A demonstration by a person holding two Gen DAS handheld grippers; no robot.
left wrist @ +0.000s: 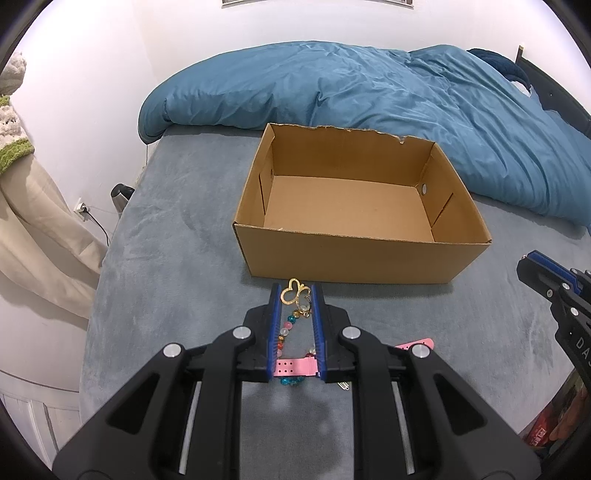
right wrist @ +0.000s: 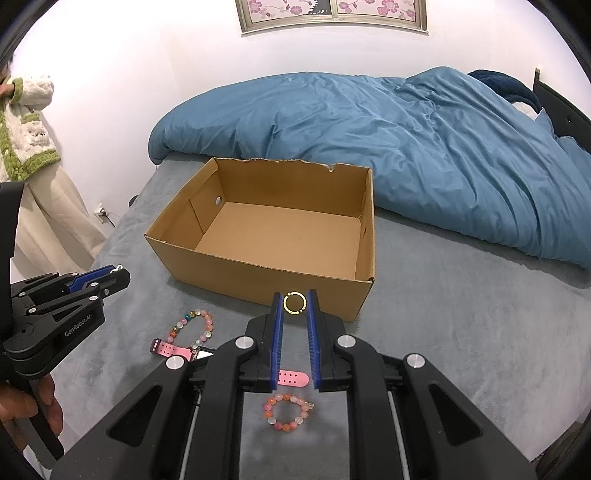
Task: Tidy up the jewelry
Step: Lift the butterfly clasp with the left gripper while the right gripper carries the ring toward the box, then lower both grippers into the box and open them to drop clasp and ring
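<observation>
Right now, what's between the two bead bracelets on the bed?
The pink watch lies between the multicolour bracelet and the orange bracelet, its middle hidden by the right gripper. Right wrist view shows it.

Plain white wall (right wrist: pixel 147 74) behind a bed with a grey plush cover (right wrist: pixel 461 314) and a rumpled teal duvet (right wrist: pixel 406 140) piled along its far side. Silver-framed floral picture (right wrist: pixel 332 14) hangs high on the wall; dark headboard (right wrist: pixel 557 99) at right. White wall socket with black cable (left wrist: pixel 83 211) low left, beside hanging beige fabric (left wrist: pixel 37 229) and a cream-and-green knit cardigan (right wrist: pixel 26 122).
</observation>
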